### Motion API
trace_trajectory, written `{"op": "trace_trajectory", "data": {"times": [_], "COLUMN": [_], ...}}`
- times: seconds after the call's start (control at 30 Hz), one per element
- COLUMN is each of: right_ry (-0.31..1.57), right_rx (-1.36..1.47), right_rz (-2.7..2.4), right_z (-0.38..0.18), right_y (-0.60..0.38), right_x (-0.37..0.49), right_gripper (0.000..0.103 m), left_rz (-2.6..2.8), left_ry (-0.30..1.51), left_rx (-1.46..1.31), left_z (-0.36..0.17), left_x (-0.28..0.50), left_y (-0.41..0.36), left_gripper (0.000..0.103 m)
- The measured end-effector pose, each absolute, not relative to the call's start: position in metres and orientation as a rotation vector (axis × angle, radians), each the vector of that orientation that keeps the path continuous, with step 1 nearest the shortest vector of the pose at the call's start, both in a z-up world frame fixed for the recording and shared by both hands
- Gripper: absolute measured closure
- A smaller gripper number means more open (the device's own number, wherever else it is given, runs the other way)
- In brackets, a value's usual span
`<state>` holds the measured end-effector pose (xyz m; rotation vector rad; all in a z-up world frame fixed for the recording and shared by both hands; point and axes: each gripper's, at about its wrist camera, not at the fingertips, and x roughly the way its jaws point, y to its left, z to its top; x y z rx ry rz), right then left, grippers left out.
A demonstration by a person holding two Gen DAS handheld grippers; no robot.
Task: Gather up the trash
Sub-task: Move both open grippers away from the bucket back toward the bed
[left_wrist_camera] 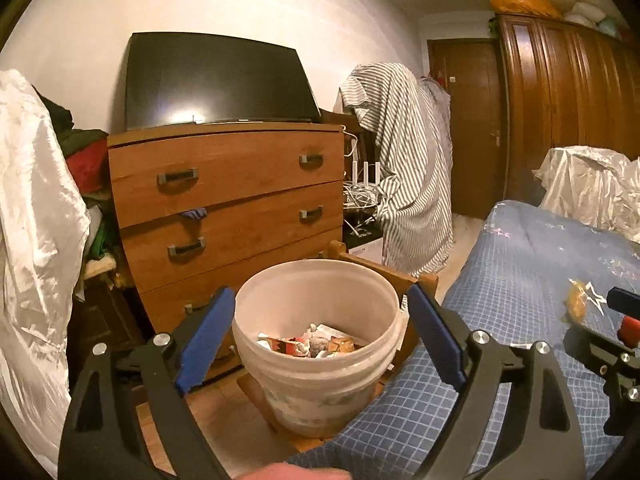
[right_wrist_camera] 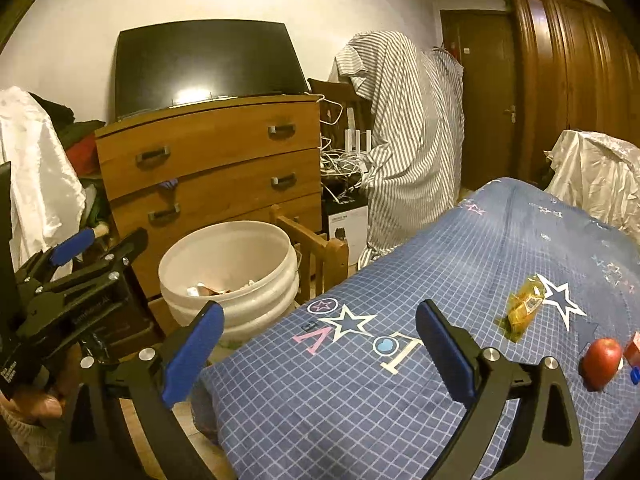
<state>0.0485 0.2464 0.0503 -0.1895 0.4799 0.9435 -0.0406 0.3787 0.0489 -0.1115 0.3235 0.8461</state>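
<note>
A bed covered by a blue checked spread printed with stars and letters (right_wrist_camera: 360, 392) fills the right of both views. Beside its near corner stands a brown wooden chest of drawers (left_wrist_camera: 224, 200) with a flat black television (left_wrist_camera: 216, 80) on top. In front of the chest sits a round white plastic bucket (left_wrist_camera: 320, 364), upright, its open mouth facing up; crumpled wrappers and paper scraps in red, orange and white (left_wrist_camera: 316, 342) lie in a loose heap at its bottom.

The left gripper (left_wrist_camera: 320, 340) hangs just short of the bucket, pointing toward it and slightly down, its blue-padded jaws spread wide to either side of the rim with nothing between the pads. The right gripper (right_wrist_camera: 320, 348) is over the bedspread, its jaws equally wide apart and holding nothing.

On the spread, well to the right of the right gripper, lies a crumpled yellow see-through wrapper (right_wrist_camera: 522, 310). It is elongated, and its long axis runs diagonally, from the near left up toward the far right, ending beside a dark blue star; the fisheye curve makes that angle only approximate. Nearer the right edge rests a red apple (right_wrist_camera: 602, 362), and just beside it a small red box (right_wrist_camera: 632, 346), cut off by the edge of the view.
</note>
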Motion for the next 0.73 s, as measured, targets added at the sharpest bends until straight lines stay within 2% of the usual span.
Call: {"op": "trace_trajectory", "data": {"times": [0.13,0.53,0.73], "right_ry": [0.467,0.453,0.439], "right_rx": [-0.196,-0.214,-0.238], "right_rz": [0.940,0.880,0.887], "right_z": [0.054,0.063,0.062], "right_y": [0.245,0.249,0.255], "right_x": [0.043,0.045,0.036], "right_gripper": [0.007,0.006,0.005], "left_rz": [0.844,0.840,0.866], "left_ry": [0.340,0.408,0.379], "left_rx": [-0.111,-0.182,-0.200], "left_z": [0.048,0.051,0.053], "left_x": [-0.039,-0.042,-0.051], "left_y": [0.374,0.377,0.375], "left_gripper": [0.015,0.015,0.014]}}
